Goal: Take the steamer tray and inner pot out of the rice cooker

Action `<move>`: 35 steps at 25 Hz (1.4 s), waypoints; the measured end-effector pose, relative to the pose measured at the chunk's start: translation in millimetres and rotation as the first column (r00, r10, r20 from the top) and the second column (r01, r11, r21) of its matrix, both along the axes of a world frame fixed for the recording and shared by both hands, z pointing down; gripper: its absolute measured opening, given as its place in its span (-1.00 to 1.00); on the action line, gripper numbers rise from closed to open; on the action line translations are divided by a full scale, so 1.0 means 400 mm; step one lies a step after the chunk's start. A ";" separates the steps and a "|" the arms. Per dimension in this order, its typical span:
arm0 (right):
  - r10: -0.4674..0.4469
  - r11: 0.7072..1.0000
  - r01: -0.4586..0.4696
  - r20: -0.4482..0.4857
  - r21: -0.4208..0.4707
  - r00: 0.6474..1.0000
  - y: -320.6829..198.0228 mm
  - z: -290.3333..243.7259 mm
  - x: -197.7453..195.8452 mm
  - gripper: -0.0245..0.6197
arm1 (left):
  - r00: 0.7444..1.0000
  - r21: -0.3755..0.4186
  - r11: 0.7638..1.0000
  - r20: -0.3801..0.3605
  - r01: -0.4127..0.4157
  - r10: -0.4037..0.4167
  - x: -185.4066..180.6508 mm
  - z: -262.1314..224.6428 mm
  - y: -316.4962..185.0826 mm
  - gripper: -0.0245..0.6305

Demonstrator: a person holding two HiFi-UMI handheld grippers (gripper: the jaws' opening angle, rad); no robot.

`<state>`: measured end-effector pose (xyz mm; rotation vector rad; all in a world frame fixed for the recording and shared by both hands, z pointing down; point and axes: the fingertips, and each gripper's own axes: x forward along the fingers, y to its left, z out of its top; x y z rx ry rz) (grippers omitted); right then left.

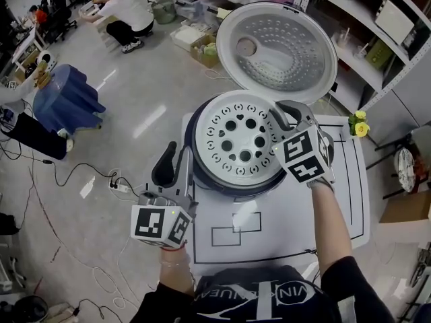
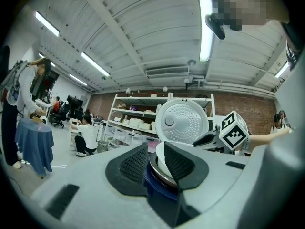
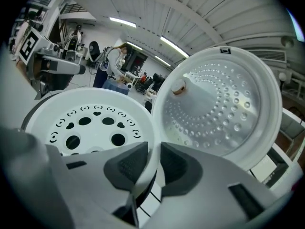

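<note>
left gripper (image 2: pixel 155 159) first: its jaws are clamped on the near-left rim of the steamer tray (image 2: pixel 160 157), and a metal rim that i take for the inner pot (image 2: pixel 162 178) shows just under the white edge. right gripper (image 3: pixel 153 161) now: its pads pinch the thin white rim on the tray's right side. from the head view, the left gripper (image 1: pixel 176 163) and right gripper (image 1: pixel 286 116) sit on opposite sides of the tray (image 1: pixel 236 140), which is seated in the mouth of the dark blue rice cooker (image 1: pixel 232 190). the cooker stands at the far left corner of the worktop (image 1: pixel 269 227), its lid (image 1: pixel 276 49) swung open past the far edge. yellow flowers (image 1: pixel 360 123) sit at the right edge.
</note>
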<state>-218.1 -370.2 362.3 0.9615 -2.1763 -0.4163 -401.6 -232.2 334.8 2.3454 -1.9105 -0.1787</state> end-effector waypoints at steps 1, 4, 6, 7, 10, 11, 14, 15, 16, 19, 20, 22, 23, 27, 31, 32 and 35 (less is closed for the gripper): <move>0.001 1.000 -0.001 0.022 0.011 1.000 0.003 -0.007 0.003 -0.68 | 1.000 -0.003 1.000 -0.006 -0.009 0.009 0.005 0.001 -0.003 -0.67; -0.005 0.998 0.000 0.090 0.057 0.996 0.014 -0.038 0.008 -0.69 | 0.999 -0.018 0.999 -0.016 -0.047 0.046 0.018 0.003 -0.016 -0.55; -0.015 0.996 0.004 0.139 0.085 0.990 0.023 -0.059 0.011 -0.70 | 0.997 -0.027 0.997 -0.016 -0.076 0.076 0.029 0.003 -0.024 -0.48; -0.021 0.995 0.005 0.161 0.098 0.987 0.029 -0.068 0.014 -0.70 | 0.996 -0.033 0.995 -0.017 -0.093 0.092 0.036 0.004 -0.028 -0.46; -0.035 0.989 0.004 0.211 0.147 0.977 0.047 -0.093 0.022 -0.71 | 0.990 -0.060 0.988 -0.013 -0.142 0.141 0.058 0.008 -0.041 -0.41; -0.040 0.987 0.003 0.224 0.163 0.974 0.053 -0.100 0.024 -0.71 | 0.988 -0.076 0.985 -0.004 -0.155 0.155 0.064 0.012 -0.046 -0.40; -0.051 0.980 -0.003 0.264 0.199 0.963 0.064 -0.119 0.035 -0.71 | 0.980 -0.131 0.973 0.032 -0.189 0.195 0.090 0.025 -0.061 -0.40; -0.054 0.978 -0.005 0.278 0.207 0.959 0.067 -0.124 0.037 -0.71 | 0.978 -0.145 0.970 0.040 -0.195 0.203 0.097 0.028 -0.064 -0.40; -0.057 0.977 -0.007 0.292 0.213 0.955 0.071 -0.129 0.038 -0.71 | 0.977 -0.156 0.968 0.048 -0.197 0.206 0.103 0.030 -0.065 -0.41; -0.061 0.976 -0.013 0.332 0.218 0.941 0.083 -0.138 0.036 -0.72 | 0.977 -0.185 0.967 0.087 -0.174 0.192 0.109 0.039 -0.064 -0.52; -0.062 0.976 -0.015 0.347 0.217 0.936 0.087 -0.139 0.037 -0.73 | 0.979 -0.193 0.968 0.096 -0.162 0.182 0.108 0.043 -0.064 -0.52; -0.062 0.977 -0.022 0.386 0.211 0.920 0.096 -0.142 0.042 -0.73 | 0.981 -0.200 0.970 0.101 -0.142 0.164 0.108 0.049 -0.064 -0.55; -0.063 0.978 -0.026 0.410 0.208 0.910 0.100 -0.147 0.046 -0.74 | 0.983 -0.197 0.972 0.102 -0.132 0.154 0.109 0.050 -0.064 -0.56; -0.071 0.976 -0.038 0.479 0.213 0.875 0.121 -0.188 0.054 -0.75 | 0.993 -0.144 0.986 0.067 -0.087 0.097 0.104 0.010 -0.050 -0.62; -0.091 0.970 -0.041 0.511 0.241 0.855 0.148 -0.228 0.056 -0.76 | 0.998 -0.093 0.995 0.043 -0.037 0.041 0.099 -0.040 -0.025 -0.67; -0.100 0.967 -0.039 0.520 0.250 0.848 0.157 -0.236 0.059 -0.76 | 0.999 -0.079 0.997 0.043 -0.026 0.030 0.101 -0.052 -0.016 -0.68; -0.136 0.959 -0.030 0.548 0.283 0.825 0.182 -0.266 0.074 -0.76 | 0.999 -0.030 1.000 0.049 0.005 -0.004 0.111 -0.094 0.011 -0.70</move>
